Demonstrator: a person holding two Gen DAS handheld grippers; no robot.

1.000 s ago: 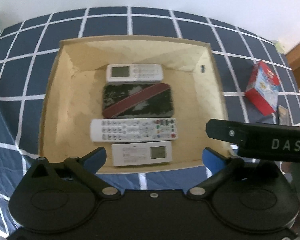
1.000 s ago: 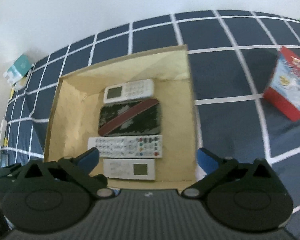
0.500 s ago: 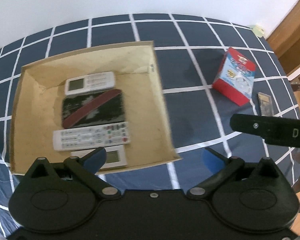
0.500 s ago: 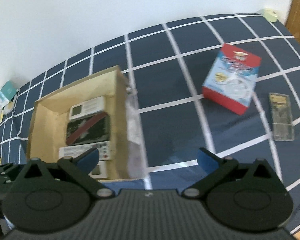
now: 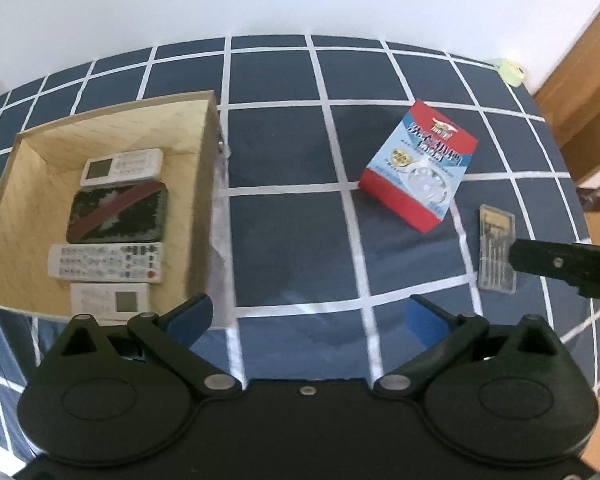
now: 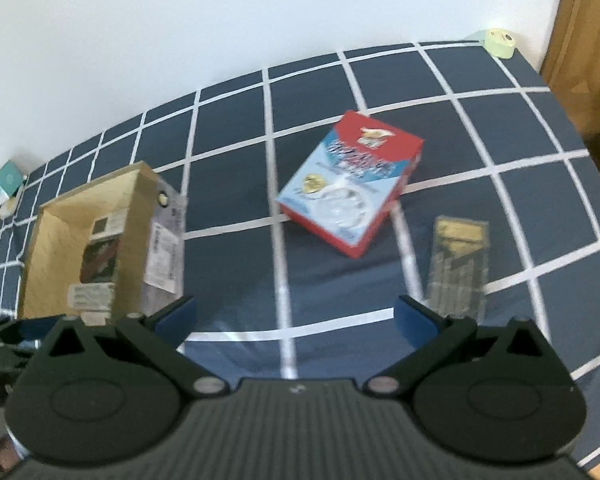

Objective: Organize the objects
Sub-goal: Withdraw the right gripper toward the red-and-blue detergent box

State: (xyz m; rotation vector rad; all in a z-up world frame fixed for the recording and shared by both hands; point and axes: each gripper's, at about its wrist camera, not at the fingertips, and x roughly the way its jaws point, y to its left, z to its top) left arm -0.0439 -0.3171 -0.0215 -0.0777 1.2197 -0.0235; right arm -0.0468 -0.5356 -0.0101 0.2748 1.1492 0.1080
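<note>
Open left tongs (image 5: 306, 316) over checked cloth (image 5: 292, 240), box (image 5: 206, 184) holding 3 remotes, red carton (image 5: 418, 170) right

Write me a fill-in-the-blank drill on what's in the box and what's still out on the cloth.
1. The cardboard box holds ____ remote controls.
2. The dark patterned case is crossed by a ____ diagonal band.
3. The carton lying outside the box has ____ side walls.
4. Both tongs, left and right, are ____ and hold nothing.

Missing words: three; red; red; open
</note>
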